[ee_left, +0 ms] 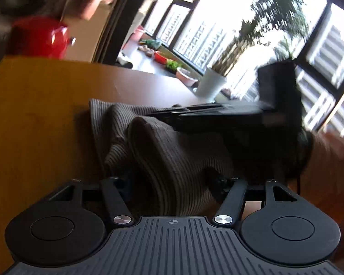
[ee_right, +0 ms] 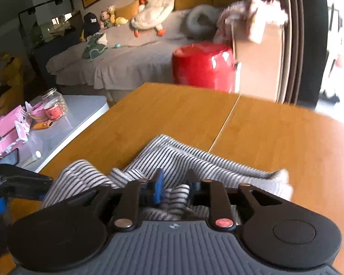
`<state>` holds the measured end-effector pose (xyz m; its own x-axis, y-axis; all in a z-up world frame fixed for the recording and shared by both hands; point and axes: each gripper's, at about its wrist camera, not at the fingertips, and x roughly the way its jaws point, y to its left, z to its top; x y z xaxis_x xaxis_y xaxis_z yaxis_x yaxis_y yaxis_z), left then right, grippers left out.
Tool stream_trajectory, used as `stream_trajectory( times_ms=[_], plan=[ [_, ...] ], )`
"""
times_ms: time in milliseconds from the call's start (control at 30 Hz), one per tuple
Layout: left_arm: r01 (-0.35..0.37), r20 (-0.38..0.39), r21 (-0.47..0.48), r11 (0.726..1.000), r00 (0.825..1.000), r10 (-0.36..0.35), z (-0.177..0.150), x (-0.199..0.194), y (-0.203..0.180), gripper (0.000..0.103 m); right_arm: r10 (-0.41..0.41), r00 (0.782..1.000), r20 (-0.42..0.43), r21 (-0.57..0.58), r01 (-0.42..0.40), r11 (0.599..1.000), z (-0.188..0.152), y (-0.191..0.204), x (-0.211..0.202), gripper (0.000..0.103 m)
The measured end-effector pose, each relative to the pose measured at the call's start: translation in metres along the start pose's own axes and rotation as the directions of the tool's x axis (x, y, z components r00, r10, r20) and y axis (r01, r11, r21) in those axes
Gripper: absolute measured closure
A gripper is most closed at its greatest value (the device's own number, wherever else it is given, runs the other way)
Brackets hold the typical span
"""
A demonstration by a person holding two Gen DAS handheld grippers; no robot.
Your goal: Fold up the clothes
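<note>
A grey-and-white striped garment [ee_left: 162,151] lies bunched on the wooden table [ee_left: 45,114]. In the left wrist view it heaps up between the fingers of my left gripper [ee_left: 172,180], which stand wide apart and open, their tips hidden by folds. My right gripper [ee_right: 175,185] is shut on a fold of the striped garment [ee_right: 195,160], with the blue pad [ee_right: 158,186] pressed against the cloth. From the left wrist view the right gripper [ee_left: 165,114] reaches in from the right, its fingers together on the garment's top. The left gripper [ee_right: 23,178] shows at the left edge of the right wrist view.
Bare table [ee_right: 172,114] stretches beyond the garment. A red stool [ee_right: 201,66] and a cardboard box [ee_right: 259,64] stand past its far edge, before a bed with plush toys [ee_right: 152,11]. A low white side table [ee_right: 84,112] holds a jar and pink boxes. A white pot [ee_left: 211,84] stands by the window.
</note>
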<state>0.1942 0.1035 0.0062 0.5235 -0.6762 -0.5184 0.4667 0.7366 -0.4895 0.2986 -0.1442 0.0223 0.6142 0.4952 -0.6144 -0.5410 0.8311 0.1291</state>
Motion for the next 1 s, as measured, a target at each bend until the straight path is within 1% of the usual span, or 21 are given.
stream_trajectory(
  times_ms=[33, 100, 200, 267, 333, 433, 500, 600, 767, 867, 1000],
  plan=[
    [-0.009, 0.007, -0.002, 1.000, 1.000, 0.009, 0.000, 0.000, 0.000, 0.037, -0.011, 1.000, 0.029, -0.021, 0.012, 1.000, 0.000, 0.001, -0.013, 0.063],
    [-0.024, 0.019, -0.002, 1.000, 1.000, 0.024, 0.001, -0.001, 0.001, 0.038, -0.035, 0.995, 0.091, -0.051, 0.040, 0.998, -0.002, 0.002, -0.039, 0.042],
    [-0.037, 0.034, -0.017, 0.999, 0.999, 0.038, 0.004, 0.000, 0.003, 0.038, -0.085, 0.984, 0.157, -0.031, 0.091, 0.995, -0.008, -0.005, -0.071, 0.031],
    [-0.044, 0.044, -0.035, 0.998, 0.998, 0.046, 0.007, 0.000, 0.006, 0.038, -0.123, 0.979, 0.163, -0.002, 0.125, 0.992, -0.018, -0.011, -0.081, 0.029],
    [-0.062, 0.053, -0.057, 0.996, 0.996, 0.065, 0.011, 0.000, 0.009, 0.038, -0.136, 0.981, 0.135, 0.031, 0.133, 0.991, -0.032, -0.016, -0.081, 0.029],
    [-0.085, 0.056, -0.085, 0.993, 0.994, 0.090, 0.014, 0.003, 0.015, 0.038, -0.133, 0.989, 0.071, 0.083, 0.127, 0.988, -0.054, -0.021, -0.068, 0.029],
    [-0.096, 0.053, -0.095, 0.991, 0.993, 0.101, 0.014, 0.004, 0.018, 0.036, -0.140, 0.989, 0.050, 0.119, 0.134, 0.984, -0.063, -0.023, -0.057, 0.029],
    [-0.116, 0.053, -0.094, 0.989, 0.991, 0.122, 0.013, 0.002, 0.018, 0.035, -0.135, 0.990, 0.048, 0.148, 0.126, 0.981, -0.064, -0.027, -0.050, 0.029],
    [-0.167, 0.078, -0.090, 0.982, 0.982, 0.174, 0.014, -0.013, 0.020, 0.032, -0.129, 0.990, 0.050, 0.154, 0.119, 0.981, -0.067, -0.031, -0.046, 0.029],
    [-0.191, 0.090, -0.100, 0.976, 0.976, 0.201, 0.015, -0.021, 0.023, 0.031, -0.126, 0.991, 0.053, 0.170, 0.115, 0.979, -0.069, -0.033, -0.046, 0.026],
    [-0.175, 0.106, -0.109, 0.978, 0.977, 0.187, 0.015, -0.031, 0.020, 0.031, -0.127, 0.990, 0.056, 0.190, 0.114, 0.975, -0.073, -0.035, -0.046, 0.023]
  ],
)
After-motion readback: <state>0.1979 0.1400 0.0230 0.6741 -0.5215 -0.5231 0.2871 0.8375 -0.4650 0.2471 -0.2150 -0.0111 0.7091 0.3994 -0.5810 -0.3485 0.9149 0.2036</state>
